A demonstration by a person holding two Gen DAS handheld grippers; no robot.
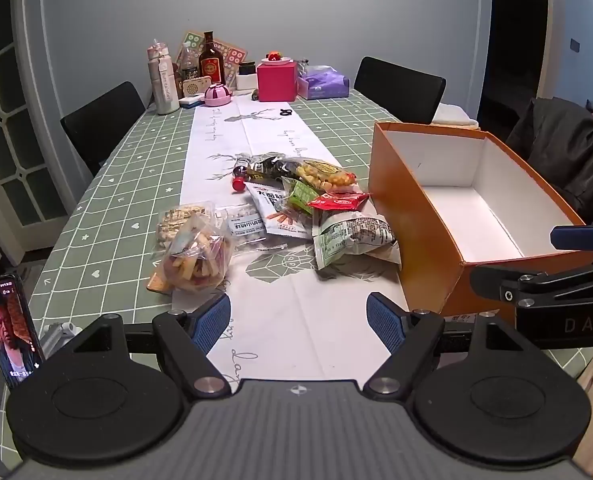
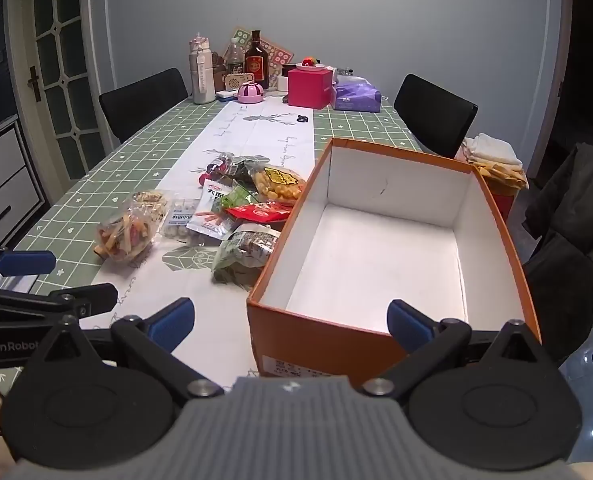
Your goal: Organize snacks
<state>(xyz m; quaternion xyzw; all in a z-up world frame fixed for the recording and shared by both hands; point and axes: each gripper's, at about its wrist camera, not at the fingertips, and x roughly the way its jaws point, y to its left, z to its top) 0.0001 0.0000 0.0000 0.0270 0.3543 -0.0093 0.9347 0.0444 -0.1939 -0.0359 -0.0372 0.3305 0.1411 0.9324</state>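
Phone partly behind gripper

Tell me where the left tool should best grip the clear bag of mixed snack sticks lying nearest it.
Probably the crumpled top of the clear bag of snack sticks, coming from above and the near side. The bag lies bulging and full on the tablecloth, so its body looks too wide and crushable. The left tool is open and faces it; other packets crowd its far side.
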